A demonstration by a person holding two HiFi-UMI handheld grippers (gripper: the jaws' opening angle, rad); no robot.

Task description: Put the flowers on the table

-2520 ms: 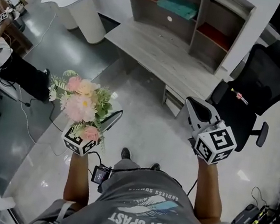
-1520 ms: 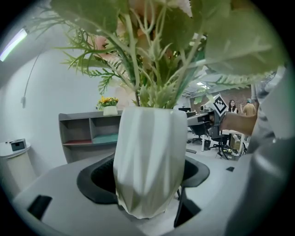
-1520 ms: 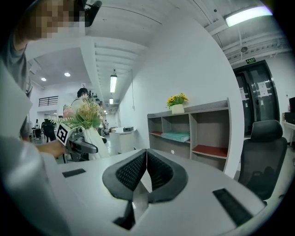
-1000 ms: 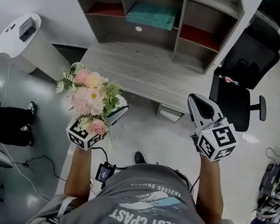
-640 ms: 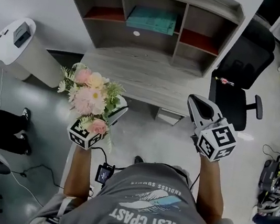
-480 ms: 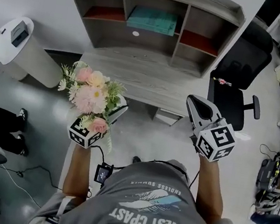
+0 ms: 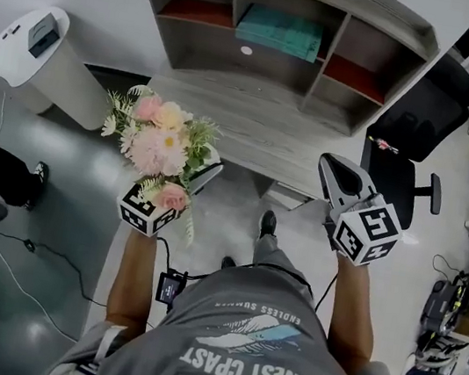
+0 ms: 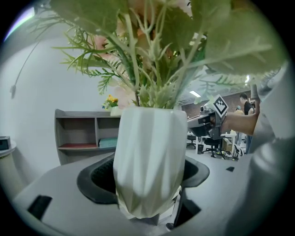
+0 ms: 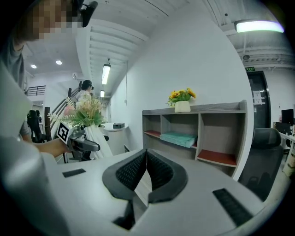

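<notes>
A bunch of pink and cream flowers with green leaves stands in a white faceted vase. My left gripper is shut on the vase, carried upright in the air short of the grey table. The flowers also show at the left in the right gripper view. My right gripper is shut and empty, its black pads touching, level with the left one before the table's front edge.
A grey shelf unit with a teal cloth stands at the table's back, a pot of yellow flowers on top. A black office chair is at the right, a white rounded stand at the left. Cables cross the floor.
The view has turned to face the table and shelf unit square on. Both grippers have come closer to the table's front edge, the left still carrying the vase. A foot has stepped forward.
</notes>
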